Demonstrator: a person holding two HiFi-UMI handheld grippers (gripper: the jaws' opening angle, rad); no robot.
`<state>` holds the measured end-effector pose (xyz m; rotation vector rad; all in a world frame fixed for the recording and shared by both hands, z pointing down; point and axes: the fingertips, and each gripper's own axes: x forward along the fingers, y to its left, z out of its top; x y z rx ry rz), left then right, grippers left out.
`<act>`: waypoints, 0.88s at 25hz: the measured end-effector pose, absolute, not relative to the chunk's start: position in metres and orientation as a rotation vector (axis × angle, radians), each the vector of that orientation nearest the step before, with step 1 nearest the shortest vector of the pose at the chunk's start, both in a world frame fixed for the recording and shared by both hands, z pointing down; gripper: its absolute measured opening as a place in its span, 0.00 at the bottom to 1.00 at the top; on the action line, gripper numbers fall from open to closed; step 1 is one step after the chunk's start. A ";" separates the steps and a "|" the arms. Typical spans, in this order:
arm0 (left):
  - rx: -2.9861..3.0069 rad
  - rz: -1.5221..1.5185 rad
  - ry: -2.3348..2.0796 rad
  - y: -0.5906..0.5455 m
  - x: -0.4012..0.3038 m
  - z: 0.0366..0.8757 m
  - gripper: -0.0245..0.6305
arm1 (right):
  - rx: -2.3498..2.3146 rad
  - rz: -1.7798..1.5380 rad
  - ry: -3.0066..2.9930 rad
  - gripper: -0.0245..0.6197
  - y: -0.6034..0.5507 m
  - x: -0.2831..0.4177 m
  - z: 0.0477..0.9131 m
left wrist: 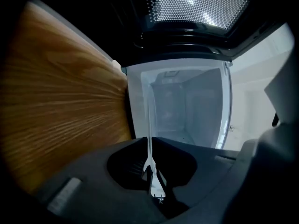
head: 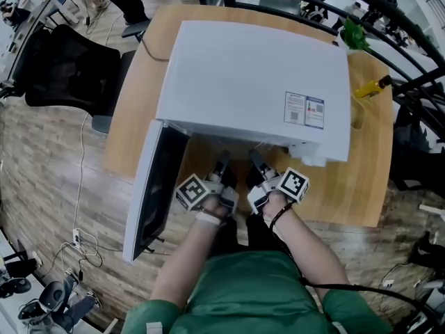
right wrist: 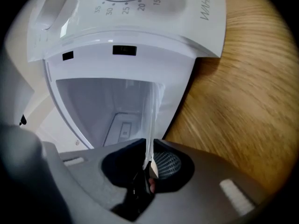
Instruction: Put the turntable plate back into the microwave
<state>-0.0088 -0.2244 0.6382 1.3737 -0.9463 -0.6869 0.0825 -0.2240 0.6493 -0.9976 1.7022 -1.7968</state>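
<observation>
The white microwave (head: 250,82) stands on a wooden table, its door (head: 156,186) swung open to the left. Both grippers reach level toward the cavity mouth, the left gripper (head: 221,167) beside the right gripper (head: 256,164). The clear glass turntable plate (left wrist: 150,120) shows edge-on in the left gripper view, its rim pinched in the left gripper (left wrist: 149,146). In the right gripper view the same plate (right wrist: 153,115) runs from the right gripper (right wrist: 150,148) toward the cavity (right wrist: 107,106). From the head view the plate is too clear to make out.
The dial panel (right wrist: 121,3) sits at the microwave's right side. The table (head: 361,179) carries a yellow object (head: 372,87) and a green item (head: 353,35) at the far right. A black office chair (head: 62,61) stands left of the table. Dark railings curve behind.
</observation>
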 end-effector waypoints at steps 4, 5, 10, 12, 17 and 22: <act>1.370 -0.670 -0.962 -0.230 -0.009 0.643 0.10 | -0.983 -1.813 1.736 0.14 -0.216 0.073 0.650; 1.367 -0.669 -0.966 -0.232 -0.009 0.643 0.10 | -0.990 -1.816 1.737 0.14 -0.216 0.072 0.650; 1.348 -0.676 -1.005 -0.239 -0.018 0.645 0.10 | -0.993 -1.819 1.735 0.10 -0.223 0.061 0.648; 1.362 -0.660 -1.006 -0.243 -0.017 0.645 0.10 | -1.000 -1.824 1.715 0.10 -0.227 0.061 0.647; 1.370 -0.620 -1.005 -0.245 -0.012 0.644 0.10 | -1.027 -1.839 1.697 0.09 -0.234 0.064 0.650; 1.361 -0.591 -1.009 -0.242 -0.006 0.644 0.11 | -1.014 -1.844 1.686 0.09 -0.239 0.065 0.650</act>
